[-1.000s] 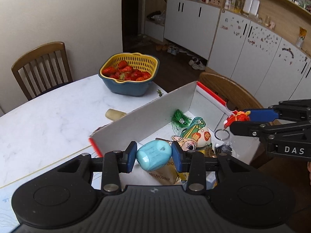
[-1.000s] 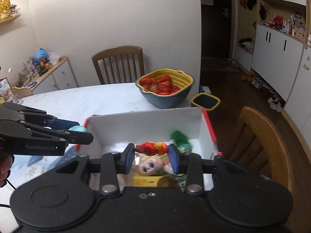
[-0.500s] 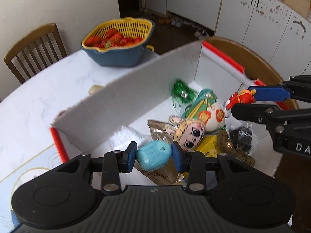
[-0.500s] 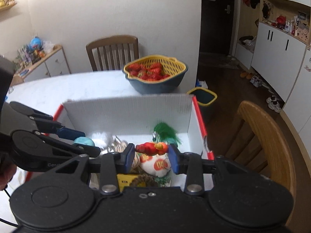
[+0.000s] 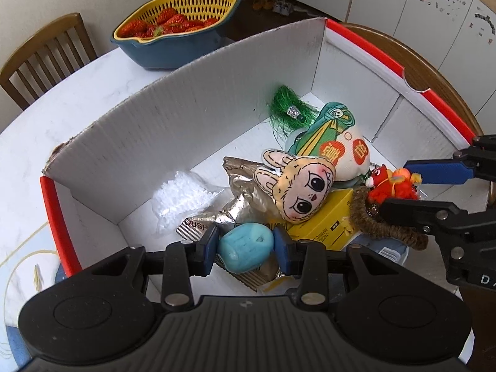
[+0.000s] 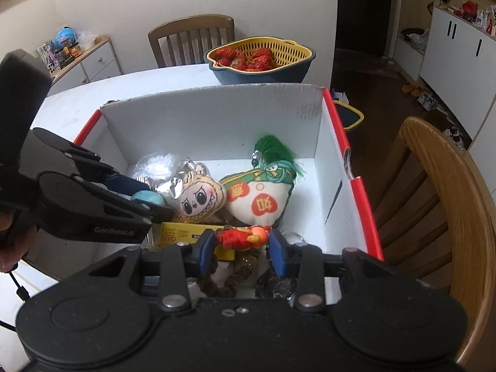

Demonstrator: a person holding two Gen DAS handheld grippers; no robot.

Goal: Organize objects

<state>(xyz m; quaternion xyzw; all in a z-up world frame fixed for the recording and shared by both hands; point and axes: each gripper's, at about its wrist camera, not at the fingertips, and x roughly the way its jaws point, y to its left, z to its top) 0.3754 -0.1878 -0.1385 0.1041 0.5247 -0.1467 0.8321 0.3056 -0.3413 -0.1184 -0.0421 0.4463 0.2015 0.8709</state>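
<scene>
A white cardboard box with red edges (image 5: 192, 114) (image 6: 217, 114) stands on the table and holds several toys and packets. My left gripper (image 5: 245, 249) is shut on a light-blue oval object (image 5: 245, 247), held low inside the box over a silver packet (image 5: 238, 198). It also shows in the right wrist view (image 6: 147, 199). My right gripper (image 6: 242, 244) is shut on a small red and orange plush figure (image 6: 243, 236), inside the box near its near side; the figure also shows in the left wrist view (image 5: 389, 184).
In the box lie a bunny-face plush (image 5: 299, 189), a cream and green pouch (image 5: 339, 142), a green tassel (image 5: 286, 110), a yellow carton (image 5: 322, 223), a brown cord (image 5: 381, 223) and a clear bag (image 5: 183, 195). A strawberry basket (image 5: 176, 28) stands behind. Wooden chairs (image 6: 434, 201) flank the table.
Both grippers have moved forward and down into the box, each still holding its object. The box contents now fill more of both views.
</scene>
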